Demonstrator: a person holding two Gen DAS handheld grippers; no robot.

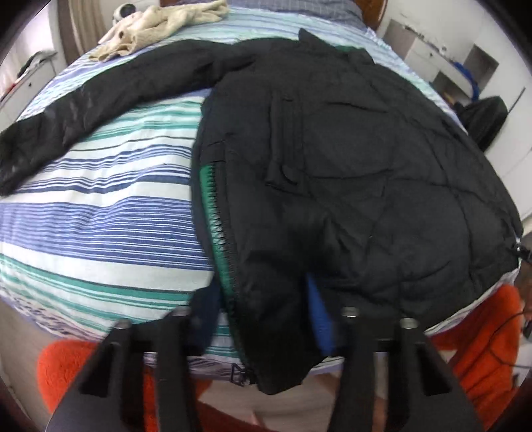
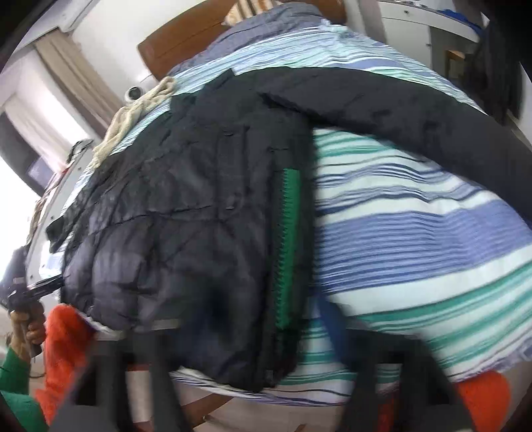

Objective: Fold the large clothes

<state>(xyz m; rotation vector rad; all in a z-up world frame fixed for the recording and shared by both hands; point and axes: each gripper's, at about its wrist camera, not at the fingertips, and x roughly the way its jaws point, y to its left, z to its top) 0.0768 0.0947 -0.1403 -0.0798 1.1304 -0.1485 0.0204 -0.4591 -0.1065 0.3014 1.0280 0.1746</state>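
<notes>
A black quilted jacket (image 1: 349,159) with a green zipper strip (image 1: 212,212) lies on the striped bedspread (image 1: 99,212); its body is folded and one sleeve (image 1: 83,109) stretches out to the left. My left gripper (image 1: 262,319) is open over the jacket's near hem, with the blue pads either side of the zipper edge. In the right wrist view the jacket (image 2: 186,206) lies left of centre and its sleeve (image 2: 415,116) runs to the far right. My right gripper (image 2: 252,335) is blurred and open around the near hem by the green strip (image 2: 287,246).
A beige cloth (image 1: 156,23) and a small camera-like device (image 2: 133,93) sit at the far end of the bed. An orange fleece (image 1: 478,339) hangs at the near edge. White shelving (image 1: 465,66) stands to the right. The wooden headboard (image 2: 186,36) is behind.
</notes>
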